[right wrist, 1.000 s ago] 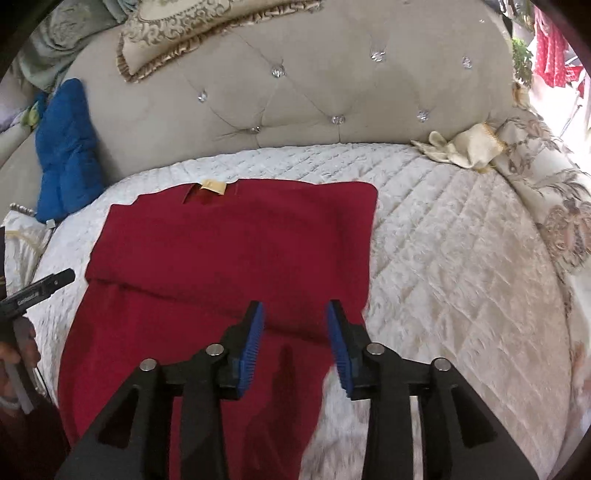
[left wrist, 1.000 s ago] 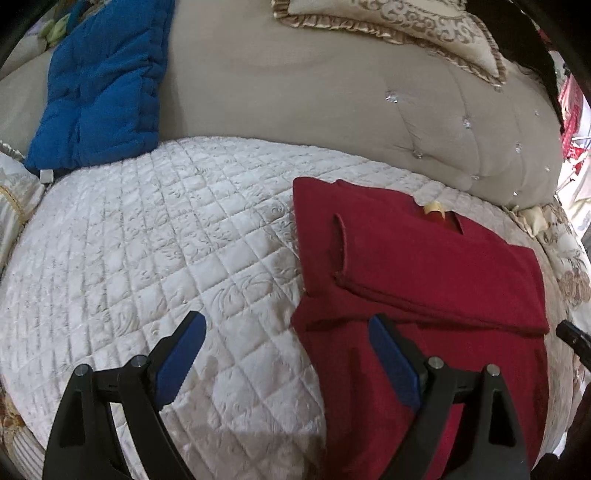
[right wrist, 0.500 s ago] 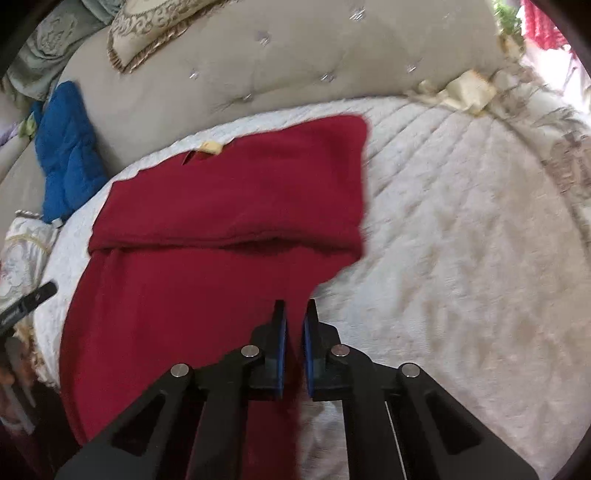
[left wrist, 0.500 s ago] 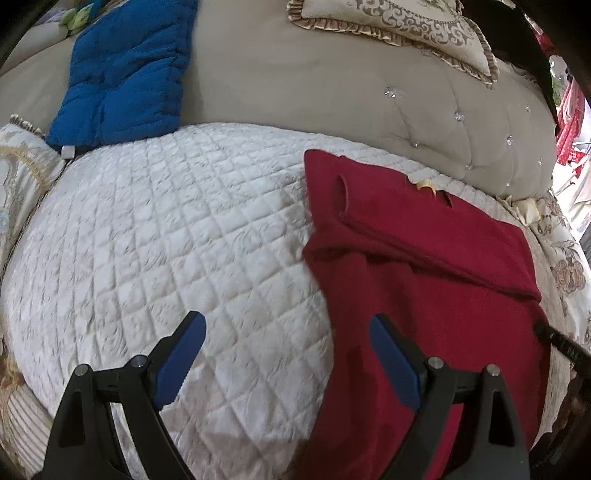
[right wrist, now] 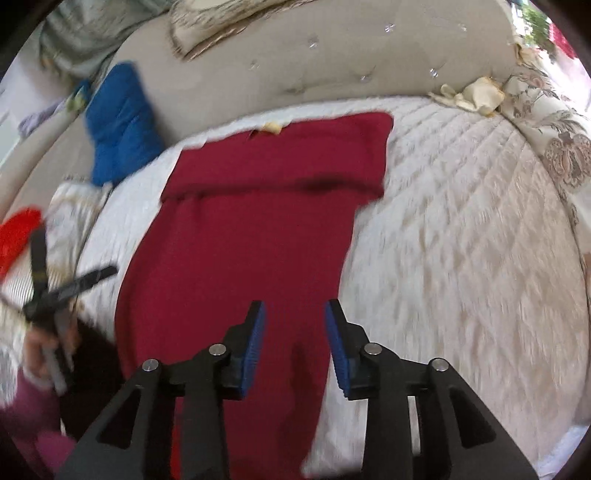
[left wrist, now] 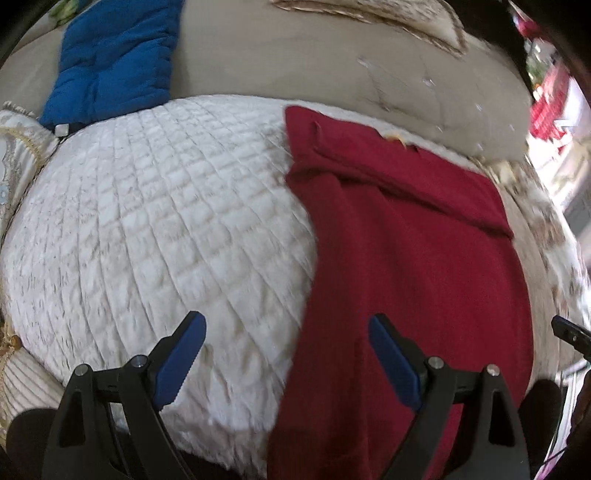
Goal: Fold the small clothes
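Observation:
A dark red garment (left wrist: 413, 266) lies on the white quilted bed cover (left wrist: 155, 229), its upper part folded down in a band near the headboard, its lower part hanging over the near edge. It also shows in the right wrist view (right wrist: 251, 236). My left gripper (left wrist: 286, 339) is wide open and empty above the garment's left edge. My right gripper (right wrist: 294, 332) is open and empty above the garment's lower right part. The left gripper (right wrist: 55, 284) shows at the left of the right wrist view.
A tufted beige headboard (right wrist: 295, 55) with a patterned pillow (left wrist: 388, 14) stands behind. A blue padded cushion (left wrist: 118, 59) leans at the back left. A cream cloth (right wrist: 472, 96) lies at the back right. Patterned bedding (right wrist: 554, 140) borders the right side.
My right gripper went from part open to shut and has opened again, drawing back toward the near edge. My left gripper stayed wide open and also drew back. The garment's lower part lies stretched longer.

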The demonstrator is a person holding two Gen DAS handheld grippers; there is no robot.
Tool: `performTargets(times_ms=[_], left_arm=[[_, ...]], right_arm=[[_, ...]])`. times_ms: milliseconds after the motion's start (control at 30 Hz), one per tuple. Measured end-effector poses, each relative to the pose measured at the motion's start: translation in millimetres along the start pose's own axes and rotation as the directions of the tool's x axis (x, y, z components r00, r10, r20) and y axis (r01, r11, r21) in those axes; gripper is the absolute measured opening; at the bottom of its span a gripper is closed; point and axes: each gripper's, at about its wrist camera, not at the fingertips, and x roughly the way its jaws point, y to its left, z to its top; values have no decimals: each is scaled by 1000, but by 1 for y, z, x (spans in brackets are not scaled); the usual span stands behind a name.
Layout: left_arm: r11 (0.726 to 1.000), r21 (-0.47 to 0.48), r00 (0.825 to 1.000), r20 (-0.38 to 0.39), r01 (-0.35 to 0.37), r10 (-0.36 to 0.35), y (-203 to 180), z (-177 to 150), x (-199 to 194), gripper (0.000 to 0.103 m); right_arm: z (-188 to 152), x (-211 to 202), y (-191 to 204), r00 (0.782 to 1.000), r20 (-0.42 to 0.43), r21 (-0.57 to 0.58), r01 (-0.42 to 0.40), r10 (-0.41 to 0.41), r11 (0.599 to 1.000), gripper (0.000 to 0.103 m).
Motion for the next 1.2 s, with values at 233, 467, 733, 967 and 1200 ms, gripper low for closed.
performTargets(times_ms=[233,467,733,967,1200], left_arm=[[995,91,997,-56,-40,45,-10,-39,-4,93],[999,36,996,-77,-31,34,-2,-46,-6,93],[999,41,996,-84,-36,39,-2,-47,-5,93],[997,55,992,-117,-46,52,-1,-53,-6,93],[998,56,971,-235,-36,49,6,-66,0,93]], right_arm=[[-69,9,3,994,-109,12,6,-5,1000,19],[-91,26,4,987,-159,24,26,-22,999,21],[-102,30,7,988,-155,36,21,-15,999,27],[-100,40,16,984,-179,47,9,-1,999,29],[-100,46,17,982,-190,40,-5,12,999,31]])
